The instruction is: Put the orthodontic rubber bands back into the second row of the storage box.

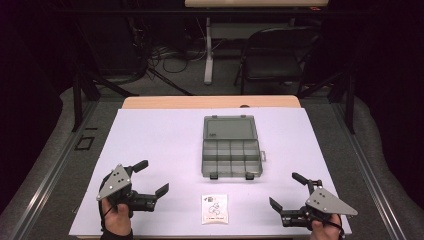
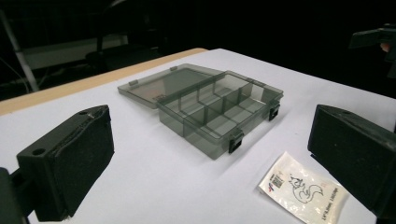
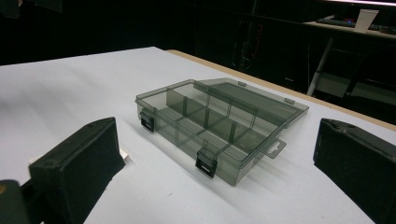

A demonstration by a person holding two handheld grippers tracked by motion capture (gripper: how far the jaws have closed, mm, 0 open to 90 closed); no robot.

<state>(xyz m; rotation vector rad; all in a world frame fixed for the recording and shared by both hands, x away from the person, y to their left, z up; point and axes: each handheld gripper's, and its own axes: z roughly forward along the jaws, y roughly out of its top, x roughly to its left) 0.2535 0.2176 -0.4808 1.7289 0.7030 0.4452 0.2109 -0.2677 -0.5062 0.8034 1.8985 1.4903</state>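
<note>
Closest to me, at the near edge of the white table (image 1: 150, 135), I have both tongs sitting low with nothing between their jaws. My left gripper (image 1: 152, 177) is at about seven o'clock from the table's middle, held by a gloved hand (image 1: 118, 220), and its jaws stand wide apart — empty. My right gripper (image 1: 285, 190) mirrors it at about five o'clock, jaws also spread wide and empty, with the right hand (image 1: 325, 230) just showing at the bottom edge.

Between the two, at six o'clock, a small white packet (image 1: 214, 208) lies flat on the table, printed with a dark drawing and some text. In the left gripper view it lies just short of the right-hand jaw, touching neither pad.

Farther out, near the table's centre, sits the grey see-through box (image 1: 231, 158) — lid open and laid flat back toward twelve o'clock. The tray is split into compartments, and I can see nothing in them. Two dark latches (image 3: 206, 163) hang on the front wall facing me. The box is well apart from both grippers and near the packet without touching it.

Beyond the table, at one o'clock, a dark chair (image 1: 272, 55) stands on the floor.
</note>
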